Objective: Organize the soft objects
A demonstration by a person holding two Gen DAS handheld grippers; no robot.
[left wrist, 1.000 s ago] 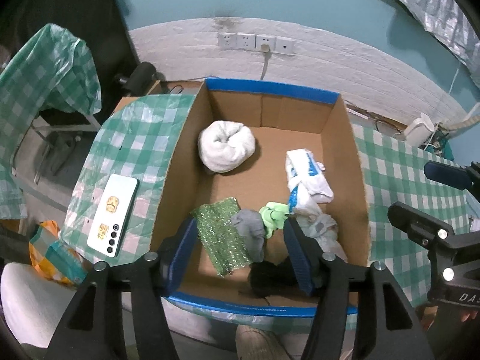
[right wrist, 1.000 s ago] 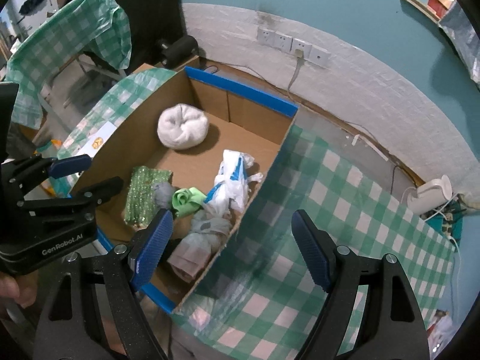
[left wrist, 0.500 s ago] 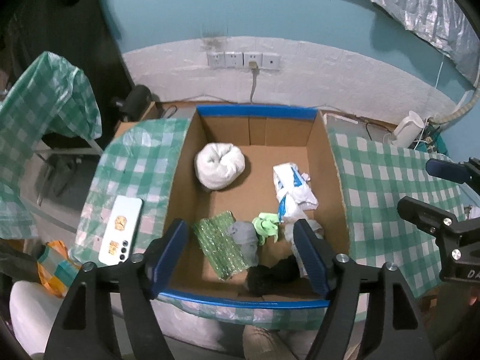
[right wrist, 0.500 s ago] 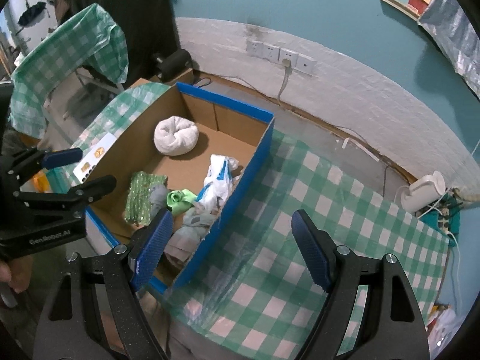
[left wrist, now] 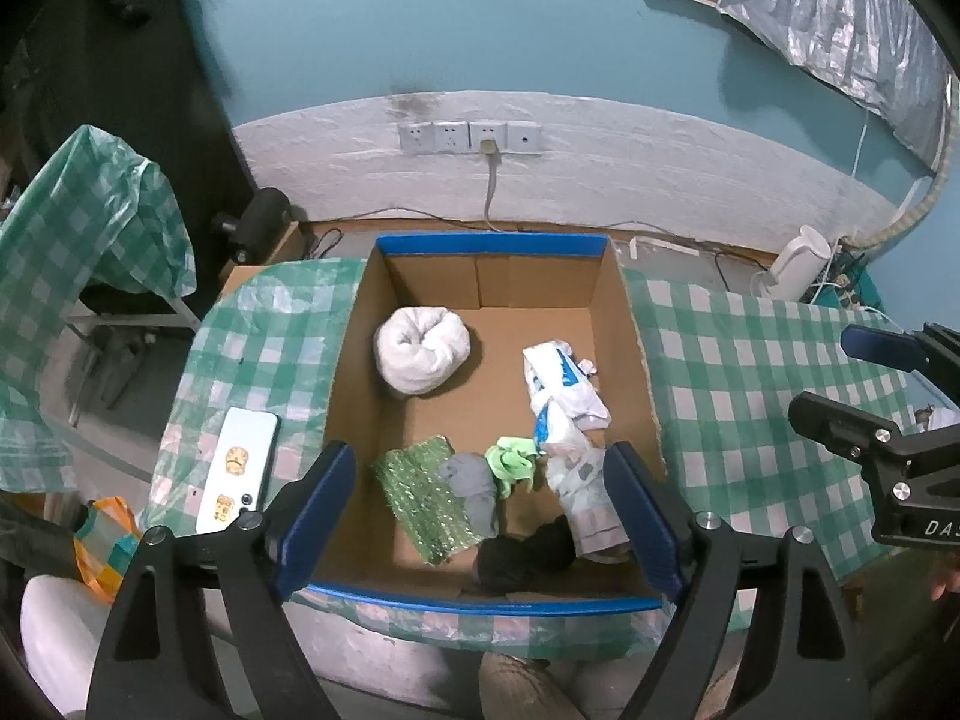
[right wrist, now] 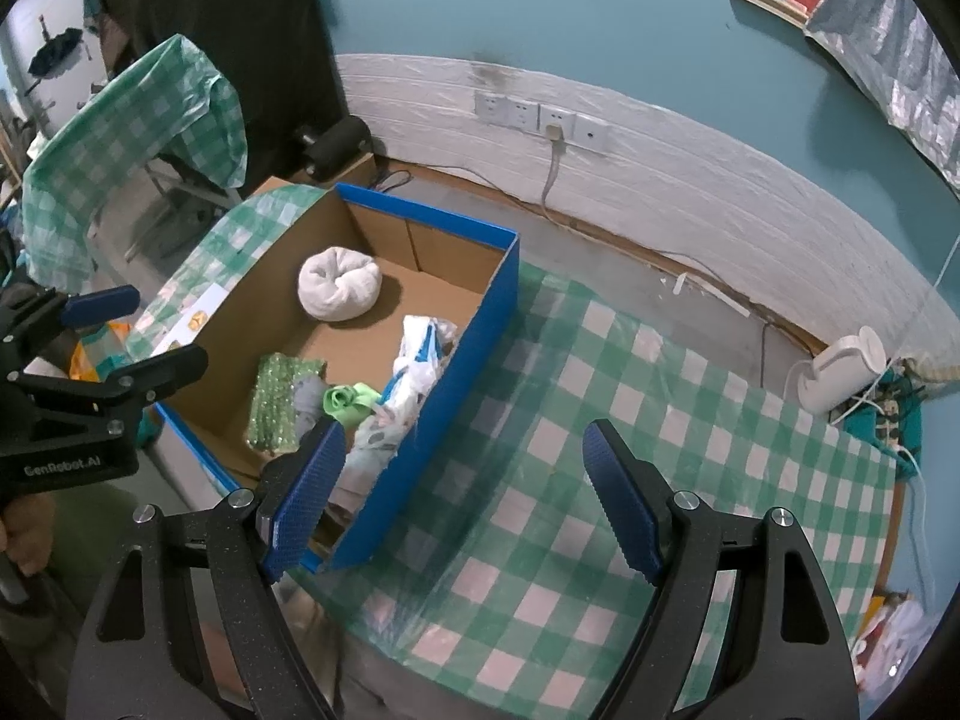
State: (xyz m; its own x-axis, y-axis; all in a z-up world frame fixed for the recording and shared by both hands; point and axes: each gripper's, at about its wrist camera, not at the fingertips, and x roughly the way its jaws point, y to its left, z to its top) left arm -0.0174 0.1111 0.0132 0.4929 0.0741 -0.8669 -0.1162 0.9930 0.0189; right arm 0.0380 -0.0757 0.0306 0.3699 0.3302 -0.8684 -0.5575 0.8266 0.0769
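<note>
Right in front of us, our left gripper hangs over the near end of the cardboard box with its jaws wide, and they have just been opening; nothing is pinched between them. Our right gripper is wide too and holds nothing, and it sits off to the side over the checked tablecloth, just past the box's blue wall. So our left claw is the nearer one to the soft things. Just below it lies a dark soft lump; we cannot tell what it is, maybe a rolled sock. A little farther in lie the green sparkly cloth, the grey sock and the small bright green cloth, all side by side and touching. The white and blue bundle runs longways from near to far along the right wall. Farthest back, well apart, sits the white rolled towel. No soft things seem left on the table.
</note>
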